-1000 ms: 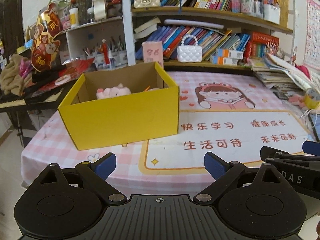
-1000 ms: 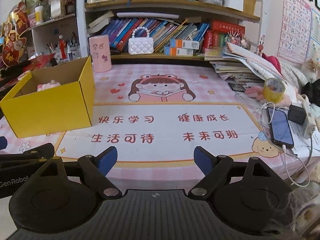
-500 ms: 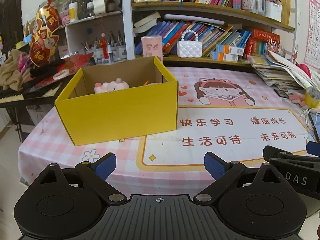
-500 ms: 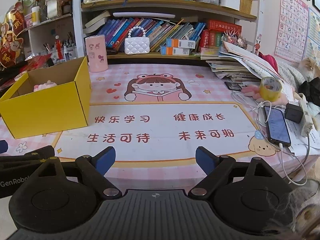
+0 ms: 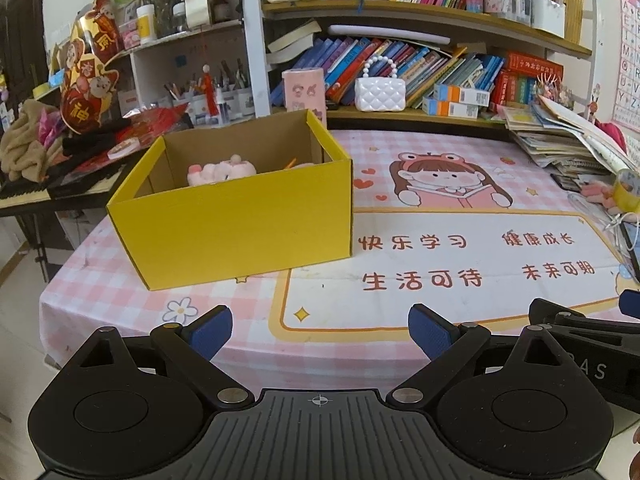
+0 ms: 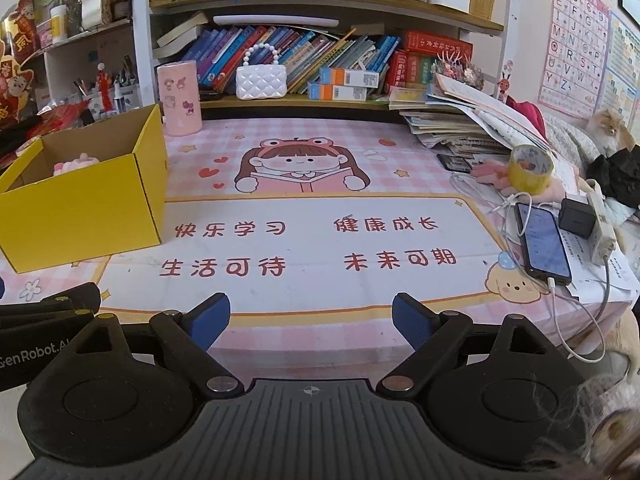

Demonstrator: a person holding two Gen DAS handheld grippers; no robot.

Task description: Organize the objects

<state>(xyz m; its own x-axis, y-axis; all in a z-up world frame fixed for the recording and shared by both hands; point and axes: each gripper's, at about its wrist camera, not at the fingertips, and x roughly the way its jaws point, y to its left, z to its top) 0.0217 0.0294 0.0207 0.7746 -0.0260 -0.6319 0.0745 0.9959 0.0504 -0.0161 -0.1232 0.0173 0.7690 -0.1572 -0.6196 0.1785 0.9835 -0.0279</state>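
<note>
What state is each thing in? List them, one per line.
yellow box: open-topped, upright, pink plush toy inside
left gripper: open, holding nothing
right gripper: open, holding nothing
phone: screen lit, cable plugged in
yellow tape roll: lying tilted on pink clutter

Table mat (image 6: pixel 320 240): "快乐学习 健康成长 生活可待 未来可期"; left tool (image 6: pixel 44 320): "GenRobot.A".

left wrist: low at table (image 5: pixel 120 280) near edge, facing shelves, yellow box (image 5: pixel 240 224) ahead-left of fingers | right wrist: same height, box (image 6: pixel 80 216) far left of fingers, phone (image 6: pixel 544 240) right | shared: box, printed mat (image 6: pixel 320 240), bookshelf (image 6: pixel 320 4)
</note>
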